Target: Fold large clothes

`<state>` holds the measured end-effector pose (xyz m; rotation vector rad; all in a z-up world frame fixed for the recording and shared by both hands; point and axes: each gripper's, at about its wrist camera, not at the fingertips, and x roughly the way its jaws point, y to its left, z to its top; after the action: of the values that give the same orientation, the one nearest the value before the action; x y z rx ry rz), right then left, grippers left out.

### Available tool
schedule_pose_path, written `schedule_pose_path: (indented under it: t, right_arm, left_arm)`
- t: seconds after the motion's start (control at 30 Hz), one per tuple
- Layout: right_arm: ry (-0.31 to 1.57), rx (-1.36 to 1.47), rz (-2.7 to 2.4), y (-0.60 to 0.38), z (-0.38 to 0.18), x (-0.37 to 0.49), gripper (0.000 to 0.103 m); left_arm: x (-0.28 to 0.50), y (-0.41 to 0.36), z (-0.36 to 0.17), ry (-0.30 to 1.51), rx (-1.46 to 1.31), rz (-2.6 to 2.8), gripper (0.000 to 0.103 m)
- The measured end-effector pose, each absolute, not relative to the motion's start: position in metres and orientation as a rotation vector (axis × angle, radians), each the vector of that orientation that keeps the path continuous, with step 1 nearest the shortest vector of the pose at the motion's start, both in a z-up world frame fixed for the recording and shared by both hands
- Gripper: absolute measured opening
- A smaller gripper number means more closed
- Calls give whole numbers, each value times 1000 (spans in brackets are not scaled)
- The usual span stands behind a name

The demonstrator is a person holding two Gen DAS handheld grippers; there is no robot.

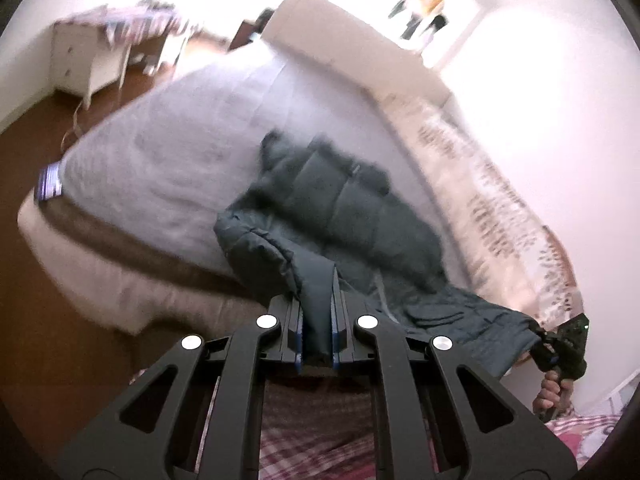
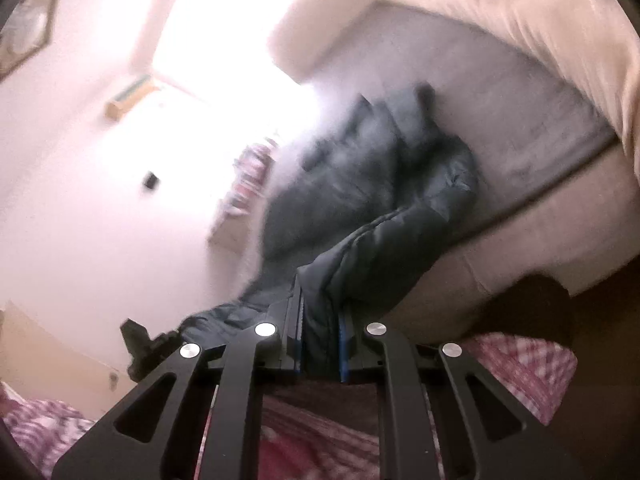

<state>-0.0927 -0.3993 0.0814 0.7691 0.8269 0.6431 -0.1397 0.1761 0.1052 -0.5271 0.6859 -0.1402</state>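
A dark grey-blue quilted jacket (image 1: 340, 200) lies on the bed's grey sheet (image 1: 180, 152), and its near edge is lifted off the mattress. My left gripper (image 1: 318, 312) is shut on a fold of that edge, with the fabric pinched between its blue pads. At the far right of the left wrist view, my right gripper (image 1: 540, 334) holds another part of the jacket's edge. In the right wrist view, the right gripper (image 2: 320, 320) is shut on a thick quilted fold of the jacket (image 2: 380, 184). The left gripper (image 2: 172, 338) shows at the lower left, at the fabric's end.
A cream patterned blanket (image 1: 500, 208) lies along the bed's far side by the wall. A pale headboard (image 1: 340, 28) stands behind. A white desk (image 1: 92, 60) with clutter is at the back left over brown floor (image 1: 60, 320). A person's hand (image 1: 552, 396) and pink checked clothing (image 1: 320, 440) are close below.
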Motion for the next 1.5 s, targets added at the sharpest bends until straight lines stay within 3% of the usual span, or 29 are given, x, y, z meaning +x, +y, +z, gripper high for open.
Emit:
schedule_pose_path:
  t: [0.2, 0.5, 0.83, 1.23, 1.5]
  right_arm:
    - [716, 828, 685, -412, 105, -115, 14]
    - [624, 835, 728, -424, 132, -147, 14]
    - [645, 867, 684, -422, 133, -107, 14]
    - [692, 844, 577, -402, 147, 54, 14]
    - [764, 867, 438, -376, 111, 192, 14]
  left_arm:
    - [-164, 181, 143, 560, -482, -185, 9]
    - [-197, 197, 156, 474, -536, -231, 9]
    - [-159, 194, 162, 483, -528, -217, 9]
    - [4, 198, 184, 527, -526, -204, 10]
    - [149, 201, 142, 643, -522, -72, 10]
